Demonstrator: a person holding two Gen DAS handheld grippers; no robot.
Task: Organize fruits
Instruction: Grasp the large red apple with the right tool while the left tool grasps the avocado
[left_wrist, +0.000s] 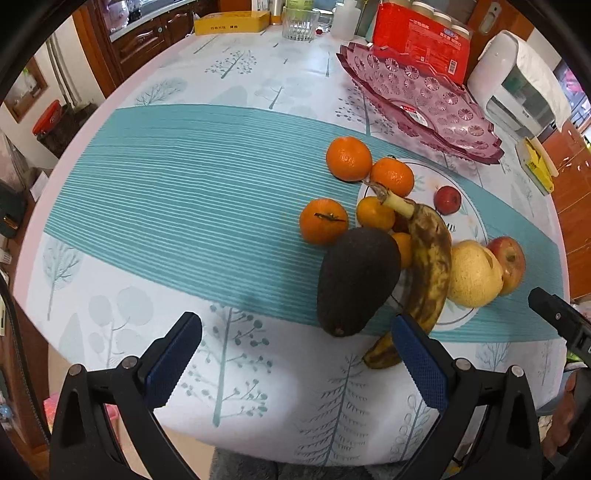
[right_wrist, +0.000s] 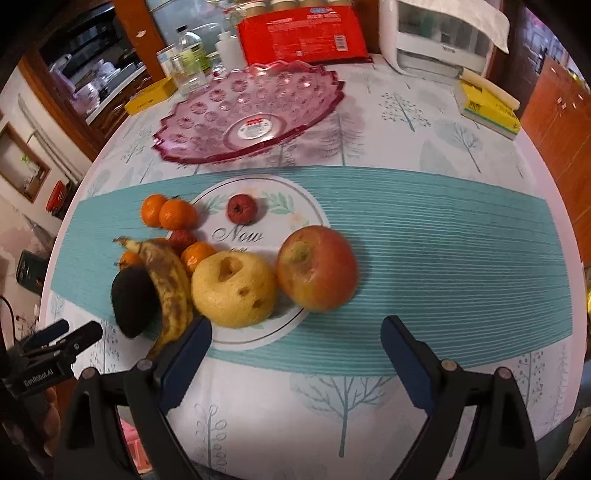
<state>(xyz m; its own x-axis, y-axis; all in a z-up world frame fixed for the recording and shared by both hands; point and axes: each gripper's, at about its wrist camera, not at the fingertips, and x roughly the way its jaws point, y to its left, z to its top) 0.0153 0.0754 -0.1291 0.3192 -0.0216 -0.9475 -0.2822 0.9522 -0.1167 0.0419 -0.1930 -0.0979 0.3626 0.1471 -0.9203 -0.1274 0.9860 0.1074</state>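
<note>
Pink glass dish (right_wrist: 255, 110) empty, behind fruit | fruit clustered on and around plate (right_wrist: 258, 332): apple (right_wrist: 317, 267), pear (right_wrist: 234, 288), banana (right_wrist: 168, 284), avocado (left_wrist: 356, 280), oranges | left gripper (left_wrist: 295, 354) and right gripper (right_wrist: 295, 354) jaws released, empty, near table edge | step: first pick pending | next: likely close on apple, carry to dish.

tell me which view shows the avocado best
Left wrist view: the avocado sits close and whole, just ahead of the open left claw. In the right wrist view the avocado is small, at the left, partly hidden behind the banana.
</note>
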